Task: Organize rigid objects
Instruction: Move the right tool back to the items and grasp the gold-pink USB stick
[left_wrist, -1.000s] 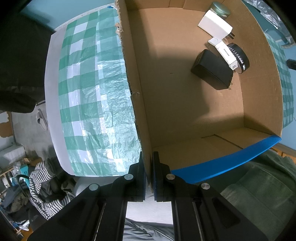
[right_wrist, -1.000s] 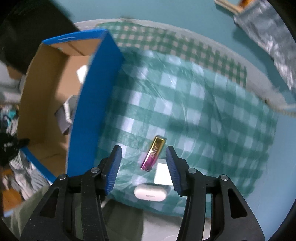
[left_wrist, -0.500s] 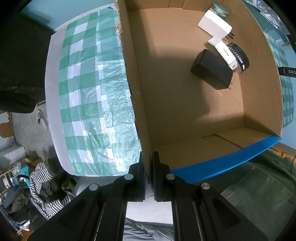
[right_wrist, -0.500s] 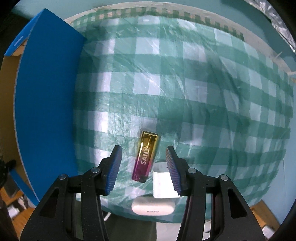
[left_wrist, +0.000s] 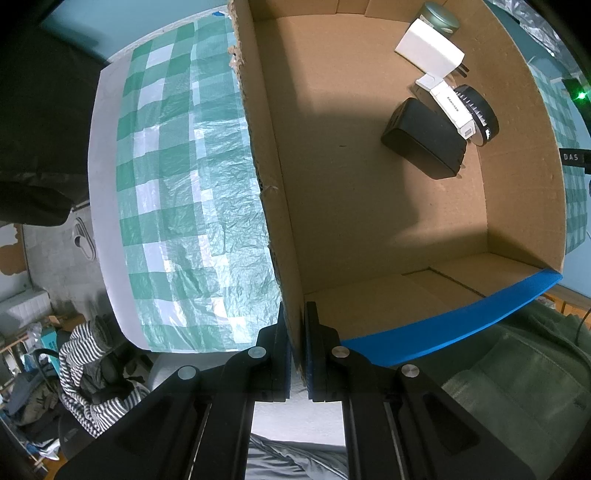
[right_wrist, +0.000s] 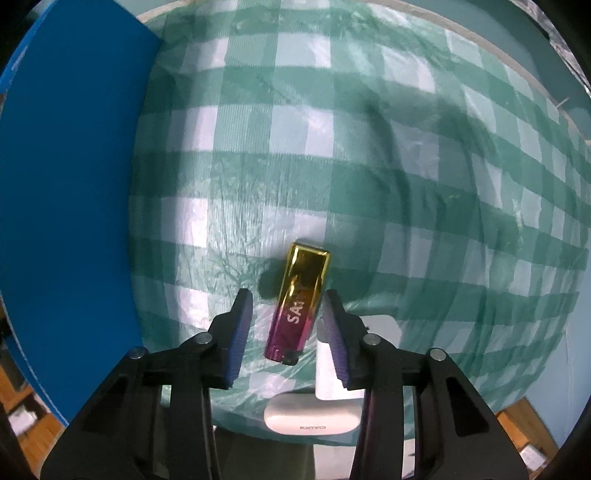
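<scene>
A shiny gold-to-pink metallic stick (right_wrist: 301, 299) lies on the green checked tablecloth (right_wrist: 332, 147), pointing away from me. My right gripper (right_wrist: 288, 306) is low over it, one finger on each side, and its jaws are closing; a gap still shows at the left pad (right_wrist: 242, 332). My left gripper (left_wrist: 297, 314) is shut on the near corner of the cardboard box's left wall (left_wrist: 269, 166). Inside the box lie a black block (left_wrist: 424, 142), a white charger (left_wrist: 428, 50), a small white packet (left_wrist: 452, 107), a black ribbed disc (left_wrist: 484, 118) and a round tin (left_wrist: 441, 16).
A white earbud case (right_wrist: 312, 419) and a flat white piece (right_wrist: 327, 373) lie at the table's near edge, just behind the stick. The box's blue outer wall (right_wrist: 70, 184) stands to the left of the right gripper. Striped clothing (left_wrist: 92, 369) lies on the floor below.
The right gripper has come down close over the gold-pink stick, and its fingers have narrowed around it. The left gripper and the box have not moved.
</scene>
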